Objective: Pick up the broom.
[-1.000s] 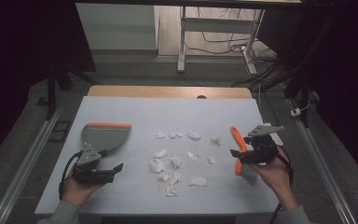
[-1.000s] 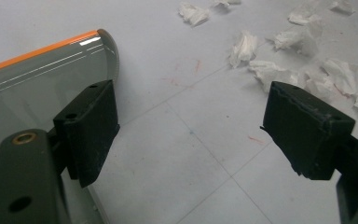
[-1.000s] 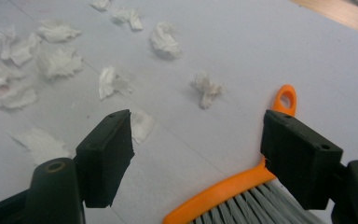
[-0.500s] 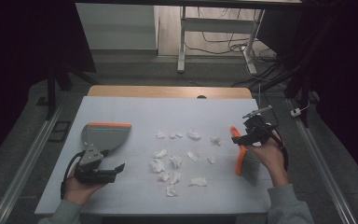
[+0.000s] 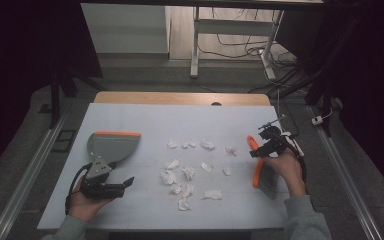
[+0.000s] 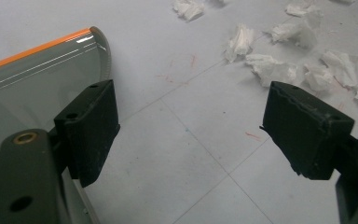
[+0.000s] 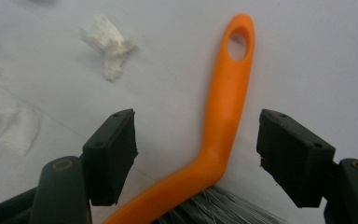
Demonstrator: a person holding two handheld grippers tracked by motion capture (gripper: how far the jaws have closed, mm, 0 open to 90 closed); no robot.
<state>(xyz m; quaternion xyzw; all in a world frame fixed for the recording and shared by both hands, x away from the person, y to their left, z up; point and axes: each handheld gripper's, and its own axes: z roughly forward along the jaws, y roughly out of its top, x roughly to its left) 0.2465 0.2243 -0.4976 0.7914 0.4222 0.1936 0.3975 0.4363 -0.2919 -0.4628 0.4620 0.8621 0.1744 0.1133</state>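
Orange marks the brush [image 5: 256,165], whose handle and grey bristles lie on the white table [image 5: 145,120], to the right of the scattered paper scraps [image 5: 187,172]. In the right gripper view the handle [image 7: 223,107] runs up between the two black jaws, which stand wide apart with a gap on either side, touching nothing. The right gripper [image 5: 265,147] sits over the handle's upper end in the high view. A second ago it was nearer the person and seemed to carry the brush off the table; half a second ago it had swung up and away; now the brush lies flat and released.

Left of the scraps, the grey dustpan [image 5: 111,145] with its orange lip rests on the table. The left gripper [image 5: 122,184] lies just below the dustpan, jaws wide and empty, pointing toward the scraps [image 6: 270,67]; its place matches the earlier frames. In the left gripper view the dustpan [image 6: 32,88] lies beside its left jaw.
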